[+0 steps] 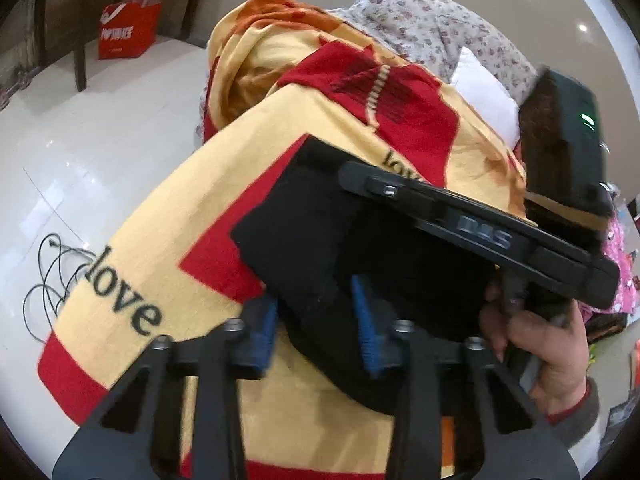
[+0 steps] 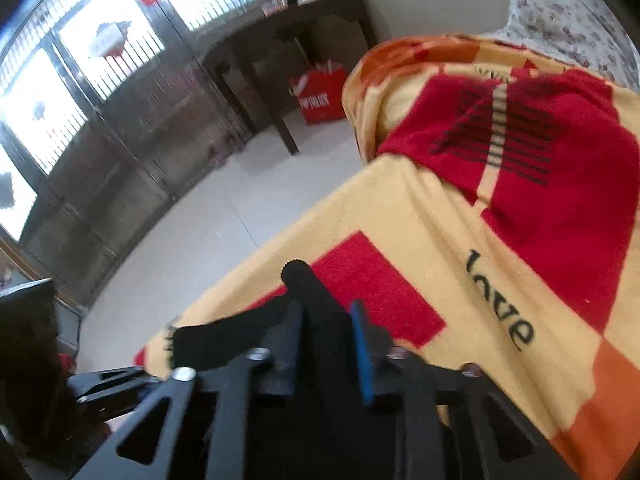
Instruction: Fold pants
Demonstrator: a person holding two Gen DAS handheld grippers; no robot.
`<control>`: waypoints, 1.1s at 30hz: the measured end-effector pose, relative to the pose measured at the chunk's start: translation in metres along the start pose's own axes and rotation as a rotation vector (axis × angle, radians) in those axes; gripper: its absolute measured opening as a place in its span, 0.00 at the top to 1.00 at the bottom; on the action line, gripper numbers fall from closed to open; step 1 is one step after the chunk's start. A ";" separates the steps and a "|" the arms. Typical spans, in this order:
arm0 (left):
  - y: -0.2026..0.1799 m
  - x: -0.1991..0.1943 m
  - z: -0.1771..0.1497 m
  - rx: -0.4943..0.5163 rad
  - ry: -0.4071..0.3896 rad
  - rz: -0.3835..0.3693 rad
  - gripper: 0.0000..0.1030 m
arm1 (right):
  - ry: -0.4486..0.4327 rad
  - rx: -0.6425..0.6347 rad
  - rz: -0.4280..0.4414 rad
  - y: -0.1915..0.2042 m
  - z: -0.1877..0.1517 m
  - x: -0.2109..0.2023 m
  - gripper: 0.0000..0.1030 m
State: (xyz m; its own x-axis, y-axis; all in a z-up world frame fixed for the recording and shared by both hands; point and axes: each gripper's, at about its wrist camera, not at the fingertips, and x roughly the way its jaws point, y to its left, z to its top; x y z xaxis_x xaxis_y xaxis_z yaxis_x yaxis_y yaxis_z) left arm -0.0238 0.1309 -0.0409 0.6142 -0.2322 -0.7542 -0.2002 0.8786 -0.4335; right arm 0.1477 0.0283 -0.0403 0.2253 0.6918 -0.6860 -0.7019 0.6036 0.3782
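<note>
The black pants point(image 1: 308, 240) hang folded over a yellow and red blanket point(image 1: 208, 200) on the bed. My left gripper point(image 1: 320, 320) has its blue-padded fingers point(image 1: 366, 320) closed around a thick fold of the pants. The right gripper's body point(image 1: 500, 236) crosses the left wrist view just beyond, held by a hand point(image 1: 536, 340). In the right wrist view my right gripper point(image 2: 328, 332) is shut on black pants fabric point(image 2: 308, 292), which bunches between the pads above the blanket point(image 2: 460, 260). The rest of the pants is hidden under the grippers.
A floral pillow point(image 1: 432, 20) and a white cushion point(image 1: 480, 92) lie at the bed's far end. A red bag point(image 2: 320, 96) stands on the tiled floor by a dark table point(image 2: 280, 40). Black cables point(image 1: 52, 276) lie on the floor. Windows point(image 2: 80, 60) line the wall.
</note>
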 end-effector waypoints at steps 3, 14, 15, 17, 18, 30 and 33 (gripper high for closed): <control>-0.022 -0.026 0.003 0.062 -0.060 -0.080 0.79 | -0.131 -0.006 0.022 0.012 -0.005 -0.051 0.84; -0.172 -0.036 -0.050 0.470 -0.032 -0.269 0.79 | -0.385 0.186 -0.173 -0.032 -0.103 -0.245 0.90; -0.180 -0.023 -0.058 0.483 0.016 -0.293 0.79 | -0.380 0.225 -0.220 -0.041 -0.116 -0.253 0.90; -0.195 0.002 -0.077 0.503 0.123 -0.355 0.79 | -0.378 0.300 -0.288 -0.056 -0.140 -0.265 0.90; -0.200 0.013 -0.086 0.514 0.160 -0.355 0.79 | -0.381 0.353 -0.310 -0.064 -0.156 -0.271 0.90; -0.195 -0.032 -0.091 0.637 0.096 -0.216 0.79 | -0.403 0.540 -0.045 -0.078 -0.198 -0.255 0.43; -0.175 -0.035 -0.076 0.595 0.071 -0.171 0.76 | -0.358 0.554 -0.015 -0.076 -0.192 -0.232 0.38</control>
State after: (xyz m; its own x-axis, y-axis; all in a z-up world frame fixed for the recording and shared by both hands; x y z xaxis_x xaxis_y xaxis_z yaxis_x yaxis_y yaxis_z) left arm -0.0684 -0.0467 0.0241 0.5438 -0.3991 -0.7382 0.3684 0.9039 -0.2174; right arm 0.0197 -0.2541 -0.0294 0.5107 0.7130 -0.4804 -0.2672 0.6627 0.6996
